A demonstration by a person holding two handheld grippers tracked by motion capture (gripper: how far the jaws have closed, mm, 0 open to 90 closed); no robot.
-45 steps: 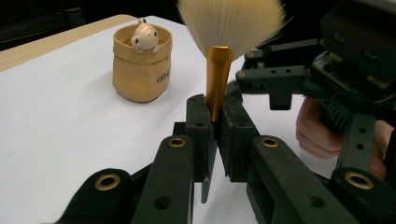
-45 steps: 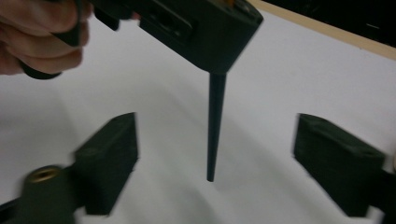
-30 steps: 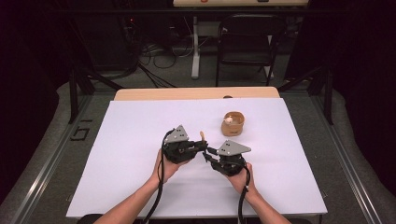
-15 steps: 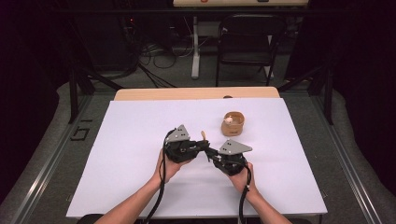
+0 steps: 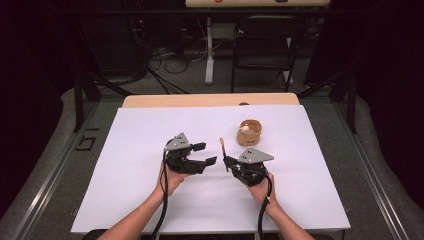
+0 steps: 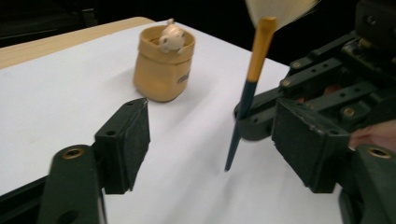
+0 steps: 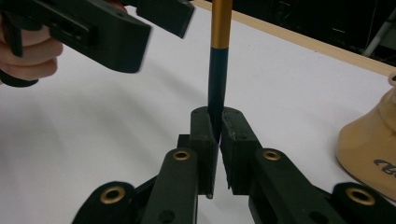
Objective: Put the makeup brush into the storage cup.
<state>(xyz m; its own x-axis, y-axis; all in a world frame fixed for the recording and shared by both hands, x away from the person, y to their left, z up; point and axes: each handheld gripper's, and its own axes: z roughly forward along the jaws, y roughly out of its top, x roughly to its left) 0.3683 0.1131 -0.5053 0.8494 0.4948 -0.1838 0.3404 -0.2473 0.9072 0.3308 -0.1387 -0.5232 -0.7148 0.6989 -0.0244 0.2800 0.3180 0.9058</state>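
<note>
White rectangular paper sheet [image 5: 150,130] covers most of the light wooden tabletop [image 5: 165,100]; a bare wood strip shows along the sheet's far edge. Small tan pouch-shaped container [image 5: 249,132] stands upright on the sheet's far right part, with a pale rounded object [image 5: 245,128] in its mouth. Black metal-framed chair [image 5: 263,50] and tangled dark floor cables [image 5: 175,55] lie beyond the sheet's far edge.

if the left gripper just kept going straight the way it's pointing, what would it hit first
Probably the brush held upright by the right gripper, or that gripper itself. The open left gripper points at them; depth is hard to judge.
</note>
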